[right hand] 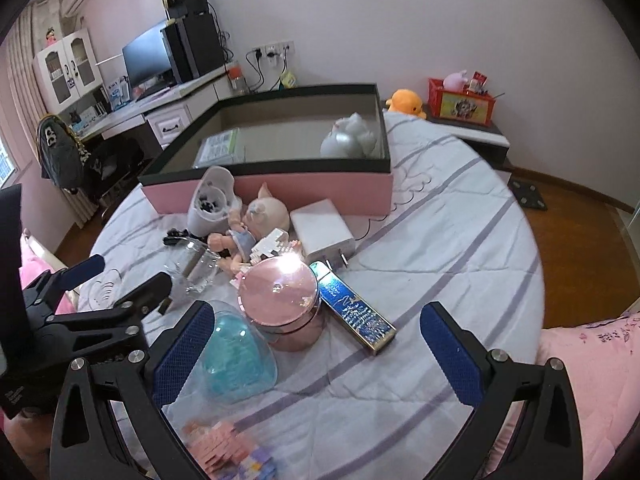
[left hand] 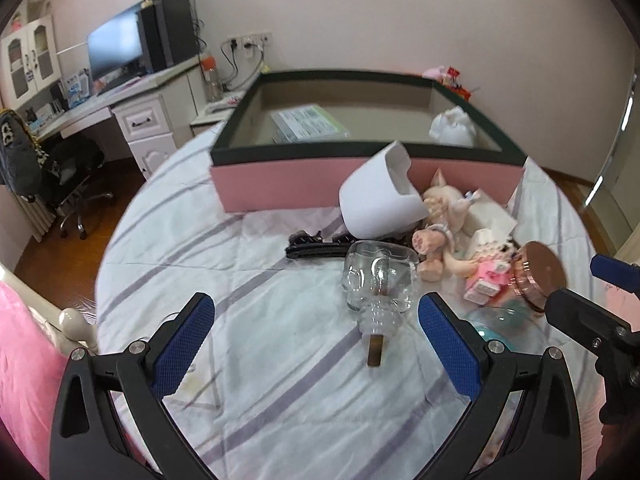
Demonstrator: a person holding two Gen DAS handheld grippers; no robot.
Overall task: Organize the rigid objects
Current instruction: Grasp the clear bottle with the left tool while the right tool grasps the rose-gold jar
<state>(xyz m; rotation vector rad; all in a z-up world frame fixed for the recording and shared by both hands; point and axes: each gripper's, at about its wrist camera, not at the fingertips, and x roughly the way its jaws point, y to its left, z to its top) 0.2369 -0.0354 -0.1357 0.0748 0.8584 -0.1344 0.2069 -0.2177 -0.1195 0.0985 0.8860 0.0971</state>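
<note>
Left gripper [left hand: 316, 330] open before glass mug [left hand: 378, 280], right gripper [right hand: 316, 332] open over pink jar [right hand: 286, 300], pink box [left hand: 352, 136] far.

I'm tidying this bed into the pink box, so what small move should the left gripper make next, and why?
Probably ease the left gripper forward and down over the glass skull bottle. Its jaws are open and empty, the bottle lies on its side directly ahead between them, and the pink box behind it has room.
</note>
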